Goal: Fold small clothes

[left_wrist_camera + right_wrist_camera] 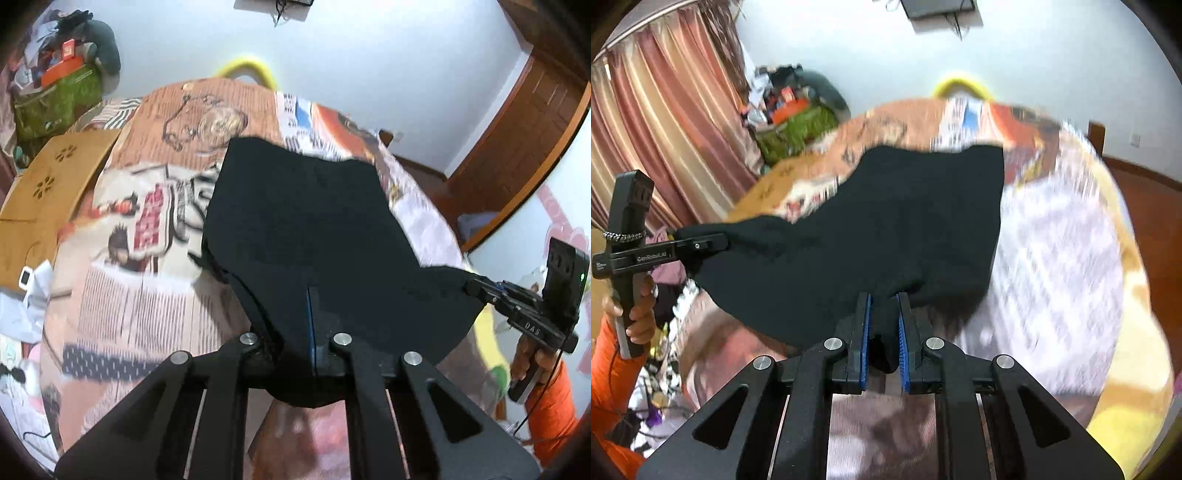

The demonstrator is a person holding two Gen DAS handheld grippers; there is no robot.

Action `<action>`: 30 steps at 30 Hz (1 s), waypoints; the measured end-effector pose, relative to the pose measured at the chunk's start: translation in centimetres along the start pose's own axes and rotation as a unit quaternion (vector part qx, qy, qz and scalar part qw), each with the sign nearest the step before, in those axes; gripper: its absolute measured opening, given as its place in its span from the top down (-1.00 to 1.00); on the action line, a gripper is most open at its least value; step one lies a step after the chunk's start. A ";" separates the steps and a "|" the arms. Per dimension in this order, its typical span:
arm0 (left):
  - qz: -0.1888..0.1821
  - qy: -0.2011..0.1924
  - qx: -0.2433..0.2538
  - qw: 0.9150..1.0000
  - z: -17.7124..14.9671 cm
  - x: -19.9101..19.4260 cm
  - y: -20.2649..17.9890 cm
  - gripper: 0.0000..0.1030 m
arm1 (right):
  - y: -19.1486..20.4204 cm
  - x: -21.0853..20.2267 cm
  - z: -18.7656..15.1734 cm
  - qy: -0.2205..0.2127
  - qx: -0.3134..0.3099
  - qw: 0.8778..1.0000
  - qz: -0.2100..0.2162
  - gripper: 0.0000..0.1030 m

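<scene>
A black garment (306, 229) hangs stretched above the patterned bed, also in the right wrist view (886, 229). My left gripper (312, 325) is shut on its near edge, the cloth draped over the fingers. My right gripper (884, 306) is shut on another edge, cloth bunched between the blue pads (866, 332). The right gripper also shows at the right of the left wrist view (471, 287), clamped on a corner. The left gripper shows at the left of the right wrist view (724, 242), clamped on the other corner.
The bed has a printed cover (147, 229). A wooden board (48, 184) lies at its left. A green bag with clutter (55, 99) stands at the far left by curtains (657, 122). A wooden door (524, 122) is at the right.
</scene>
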State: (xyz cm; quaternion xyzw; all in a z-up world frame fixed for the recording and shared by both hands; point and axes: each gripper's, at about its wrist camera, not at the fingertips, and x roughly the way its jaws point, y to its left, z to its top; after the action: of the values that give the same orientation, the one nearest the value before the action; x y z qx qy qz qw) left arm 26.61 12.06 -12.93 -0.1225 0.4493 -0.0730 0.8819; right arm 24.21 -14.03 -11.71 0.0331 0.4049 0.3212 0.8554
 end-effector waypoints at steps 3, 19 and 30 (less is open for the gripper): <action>0.002 -0.008 -0.001 1.000 3.0 0.7 -0.2 0.83 | -0.2 -0.1 2.0 -0.020 -0.010 1.000 -0.008 0.78; 0.044 -0.007 -0.031 0.998 15.4 11.4 3.2 0.83 | -4.9 7.4 11.7 -0.027 -0.002 0.998 -0.050 0.78; 0.043 0.059 -0.103 0.992 17.9 19.1 6.8 0.08 | -8.2 11.7 15.1 -0.020 0.038 0.996 -0.081 0.32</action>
State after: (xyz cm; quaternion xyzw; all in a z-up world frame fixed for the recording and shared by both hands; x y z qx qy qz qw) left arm 52.44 16.76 -19.47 -0.1887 0.5108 0.0046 0.8388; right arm 44.68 -10.73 -12.05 0.0391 0.4007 0.2340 0.8850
